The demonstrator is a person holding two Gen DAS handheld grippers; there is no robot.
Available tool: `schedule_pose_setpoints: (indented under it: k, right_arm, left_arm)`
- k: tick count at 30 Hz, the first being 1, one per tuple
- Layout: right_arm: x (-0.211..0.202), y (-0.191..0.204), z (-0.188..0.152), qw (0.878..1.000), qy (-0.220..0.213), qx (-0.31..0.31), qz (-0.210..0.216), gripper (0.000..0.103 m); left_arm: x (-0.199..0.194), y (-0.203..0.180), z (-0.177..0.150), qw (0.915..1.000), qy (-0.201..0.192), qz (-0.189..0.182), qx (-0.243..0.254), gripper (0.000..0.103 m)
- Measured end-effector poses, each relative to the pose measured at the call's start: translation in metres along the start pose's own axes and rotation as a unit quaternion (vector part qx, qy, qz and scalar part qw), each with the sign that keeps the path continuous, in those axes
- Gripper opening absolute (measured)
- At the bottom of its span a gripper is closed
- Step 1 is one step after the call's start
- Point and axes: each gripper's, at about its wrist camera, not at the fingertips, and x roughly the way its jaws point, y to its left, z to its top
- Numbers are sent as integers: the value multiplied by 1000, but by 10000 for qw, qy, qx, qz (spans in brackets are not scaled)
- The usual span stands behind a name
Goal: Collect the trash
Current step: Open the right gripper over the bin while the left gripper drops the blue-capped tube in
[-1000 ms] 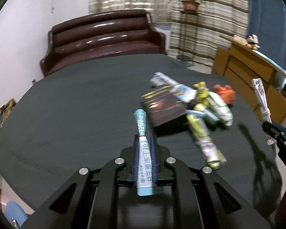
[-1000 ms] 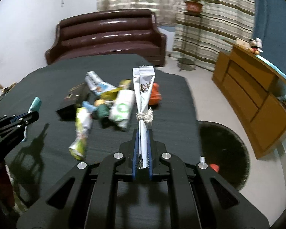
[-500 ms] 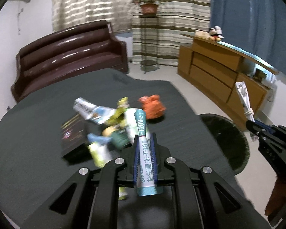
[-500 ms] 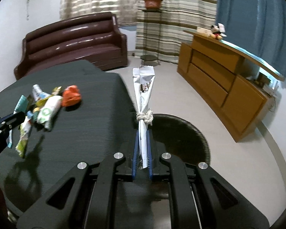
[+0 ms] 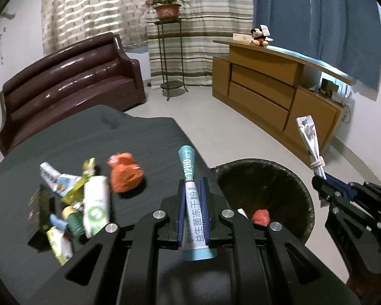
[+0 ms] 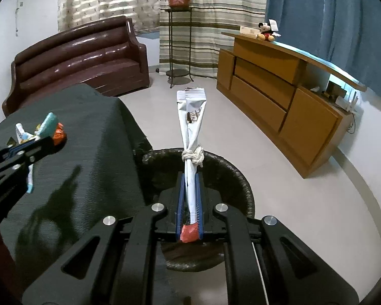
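Note:
My left gripper (image 5: 193, 183) is shut on a teal and white sachet (image 5: 189, 172) that sticks out past its tips, over the right edge of the dark table (image 5: 89, 147), beside the black bin (image 5: 266, 178). My right gripper (image 6: 189, 178) is shut on a knotted white wrapper (image 6: 191, 124) and hangs above the bin (image 6: 228, 172). Each gripper shows in the other's view: the right gripper (image 5: 320, 180) at the right, the left gripper (image 6: 47, 141) at the left. A pile of wrappers (image 5: 89, 198) and a crumpled orange piece (image 5: 125, 172) lie on the table. An orange scrap (image 5: 261, 216) lies inside the bin.
A brown leather sofa (image 5: 63, 81) stands behind the table. A wooden sideboard (image 5: 279, 94) with a plush toy (image 5: 259, 36) runs along the right wall. A plant stand (image 5: 169, 58) is by the striped curtains. Light floor lies between the bin and sideboard.
Both grippers swung right from over the table to the bin, each still holding its piece. The trash pile slid to the left of both views and the bin came under the right gripper.

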Motion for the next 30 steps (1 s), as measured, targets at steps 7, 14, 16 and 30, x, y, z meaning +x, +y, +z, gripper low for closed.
schedule_pose_setpoints:
  k: [7, 14, 16, 30]
  right_arm:
    - [8, -11, 3, 9999, 1, 104, -27, 9]
    - [15, -19, 5, 9998, 31, 212, -18, 9]
    - [16, -21, 6, 9997, 38, 241, -14, 9]
    - [25, -27, 7, 9992, 139, 377, 20, 10]
  left_arm:
    - [14, -16, 2, 9999, 89, -38, 112, 12]
    - [27, -29, 8, 9996, 159, -56, 216, 12]
    - [30, -33, 9, 9995, 176, -70, 236, 12]
    - [38, -40, 9, 9992, 294, -26, 287, 16]
